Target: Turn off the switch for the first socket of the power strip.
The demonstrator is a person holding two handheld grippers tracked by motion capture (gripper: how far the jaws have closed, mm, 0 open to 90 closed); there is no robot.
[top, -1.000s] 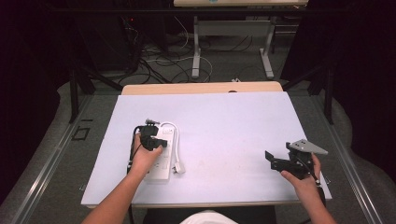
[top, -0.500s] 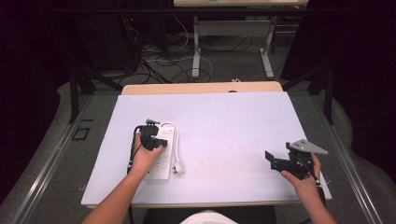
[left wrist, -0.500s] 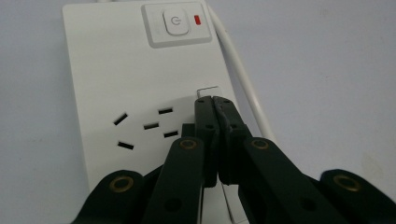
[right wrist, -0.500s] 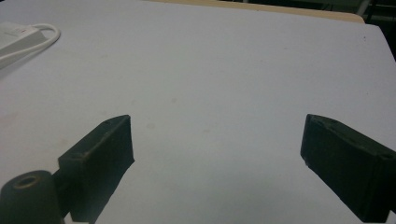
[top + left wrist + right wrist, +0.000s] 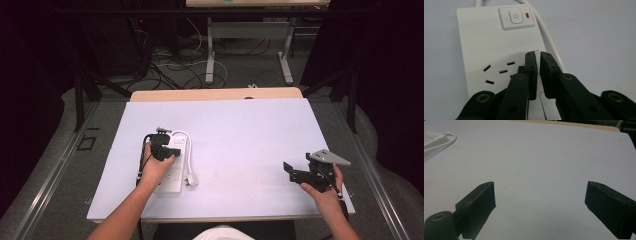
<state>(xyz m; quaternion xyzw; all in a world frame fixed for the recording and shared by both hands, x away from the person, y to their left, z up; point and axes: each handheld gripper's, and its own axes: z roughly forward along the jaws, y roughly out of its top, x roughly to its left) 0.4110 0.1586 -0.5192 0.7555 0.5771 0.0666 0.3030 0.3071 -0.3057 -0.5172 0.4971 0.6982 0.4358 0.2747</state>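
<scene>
Left gripper masking power strip sockets.

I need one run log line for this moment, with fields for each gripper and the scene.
left gripper: nearly shut, over power strip | right gripper: open, holding nothing | table: power strip at left

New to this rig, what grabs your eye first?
The white plastic power strip at the table's left side, with its grey power button and small red indicator. The left hand-held gripper sits low over it, jaws nearly closed; the right hand-held gripper hovers wide open over bare pale-blue tabletop.
</scene>
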